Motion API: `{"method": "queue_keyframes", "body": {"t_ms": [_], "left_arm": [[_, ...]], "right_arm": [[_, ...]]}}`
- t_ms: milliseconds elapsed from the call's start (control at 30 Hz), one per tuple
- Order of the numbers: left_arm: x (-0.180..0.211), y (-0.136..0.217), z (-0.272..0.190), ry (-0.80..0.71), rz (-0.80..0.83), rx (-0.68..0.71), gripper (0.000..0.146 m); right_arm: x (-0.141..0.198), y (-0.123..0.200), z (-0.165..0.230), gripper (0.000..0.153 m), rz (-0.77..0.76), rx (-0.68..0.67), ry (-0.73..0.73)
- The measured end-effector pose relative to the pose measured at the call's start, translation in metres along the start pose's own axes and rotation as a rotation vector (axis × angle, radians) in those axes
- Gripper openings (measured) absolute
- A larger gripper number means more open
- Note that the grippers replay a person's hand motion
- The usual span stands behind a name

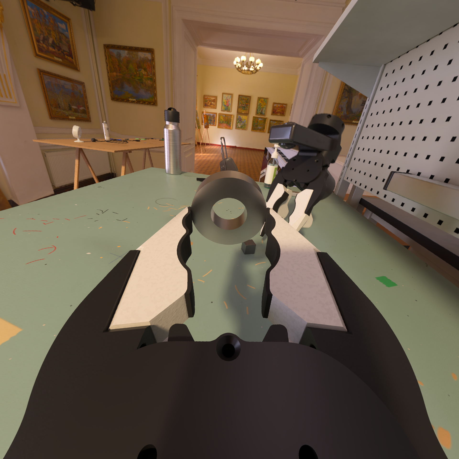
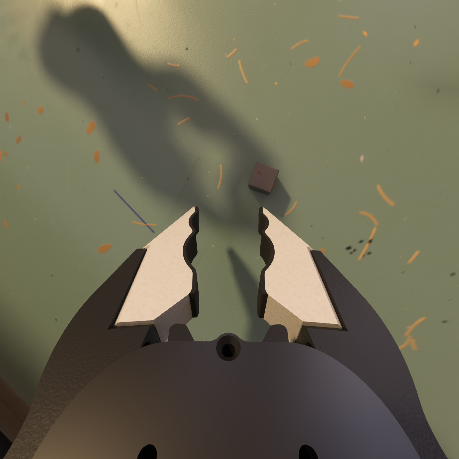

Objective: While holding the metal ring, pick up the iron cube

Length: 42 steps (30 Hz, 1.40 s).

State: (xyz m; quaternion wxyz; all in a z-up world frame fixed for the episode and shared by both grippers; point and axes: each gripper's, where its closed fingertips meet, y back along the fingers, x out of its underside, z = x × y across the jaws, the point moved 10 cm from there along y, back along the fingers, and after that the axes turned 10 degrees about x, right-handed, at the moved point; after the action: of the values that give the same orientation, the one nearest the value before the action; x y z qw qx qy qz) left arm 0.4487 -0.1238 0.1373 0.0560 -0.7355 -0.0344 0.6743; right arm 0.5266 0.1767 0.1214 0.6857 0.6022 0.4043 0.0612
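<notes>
My left gripper is shut on a thick grey metal ring and holds it above the green table, the ring's hole facing the camera. A small dark iron cube lies on the table just beyond and below the ring. My right gripper hovers past the cube, pointing down, jaws apart. In the right wrist view the right gripper is open and empty above the table, and the cube lies a little ahead and to the right of its fingertips.
A silver bottle stands at the table's far edge. A pump bottle stands behind the right gripper. A white pegboard shelf unit runs along the right side. A wooden trestle table stands farther back.
</notes>
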Motion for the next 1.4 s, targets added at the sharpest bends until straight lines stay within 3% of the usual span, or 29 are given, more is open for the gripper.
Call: {"method": "queue_keyframes", "body": {"t_ms": [100,267,700,933,1033,1133,1300,1400], "left_arm": [[0.001,0.0,0.001,0.019,-0.011,0.006,0.059],[0.001,-0.001,0.001,0.029,-0.016,0.009,0.059],[0.001,-0.002,0.0,0.035,-0.016,0.021,0.059],[0.002,-0.004,-0.002,0.033,-0.007,0.034,0.059],[0.002,-0.004,-0.002,0.029,-0.004,0.029,0.059],[0.002,-0.003,-0.001,0.039,-0.014,0.03,0.059],[0.004,-0.005,-0.001,0.057,-0.018,0.045,0.059],[0.004,-0.007,-0.002,0.059,-0.019,0.053,0.059]], "right_arm": [[0.013,-0.003,0.002,0.053,-0.041,-0.015,-0.13],[0.013,-0.007,-0.003,0.062,-0.07,0.001,-0.193],[-0.013,-0.028,-0.03,0.066,-0.03,0.014,-0.117],[-0.056,-0.043,-0.057,0.065,-0.081,-0.118,-0.081],[-0.057,-0.028,-0.053,0.063,-0.101,-0.032,-0.088],[-0.043,-0.02,-0.038,0.065,-0.024,0.122,-0.163],[-0.027,-0.027,-0.005,0.067,-0.058,0.242,-0.337],[-0.024,-0.032,0.001,0.063,-0.028,0.365,-0.304]]}}
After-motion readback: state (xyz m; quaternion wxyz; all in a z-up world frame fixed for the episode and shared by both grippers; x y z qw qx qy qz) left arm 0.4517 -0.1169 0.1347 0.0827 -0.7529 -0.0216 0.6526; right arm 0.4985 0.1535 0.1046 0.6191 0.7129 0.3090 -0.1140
